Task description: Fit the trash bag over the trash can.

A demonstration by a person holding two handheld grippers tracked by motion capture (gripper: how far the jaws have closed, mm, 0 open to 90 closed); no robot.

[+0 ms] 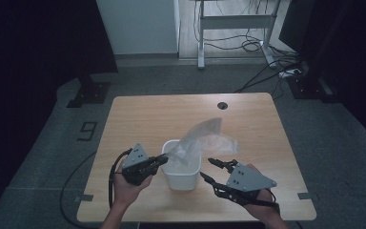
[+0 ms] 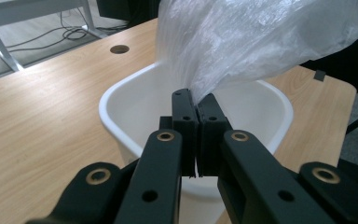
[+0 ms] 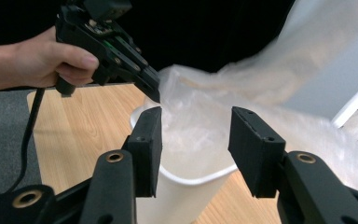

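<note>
Plastic bag (image 1: pixel 205 138), thin and clear, half in and half out of a small white bin (image 1: pixel 183 177) near the front edge of the wooden worktop (image 1: pixel 143 119). Left tool (image 1: pixel 161 161) clamped fully shut on the bag's edge at the bin's near-left rim; in the left gripper view, film (image 2: pixel 261 42) pinched between the closed pads directly over the bin's opening (image 2: pixel 121 95) and billowing up and away from there. Right tool (image 1: pixel 210 170) just beside the bin's right side, jaws parted about halfway with nothing gripped; in the right gripper view, gap between the pads aimed at the bin's rim (image 3: pixel 205 179) and the bag (image 3: pixel 200 121) beyond, neither pad touching film. Left tool (image 3: pixel 149 88) also seen there from across the bin, held in a hand (image 3: pixel 42 60). Bag's free length trailing up and to the right, over the far-right rim and out above the worktop, so loose mouth edge probably nearer the right tool than the left, though hard to pick out in such pale film. Long axis of the bag running from the left pinch point diagonally away toward the far right. Likely next: right tool in toward the rim for the opposite edge, for spreading the bag over the bin as a liner. No earlier picture for comparison.
</note>
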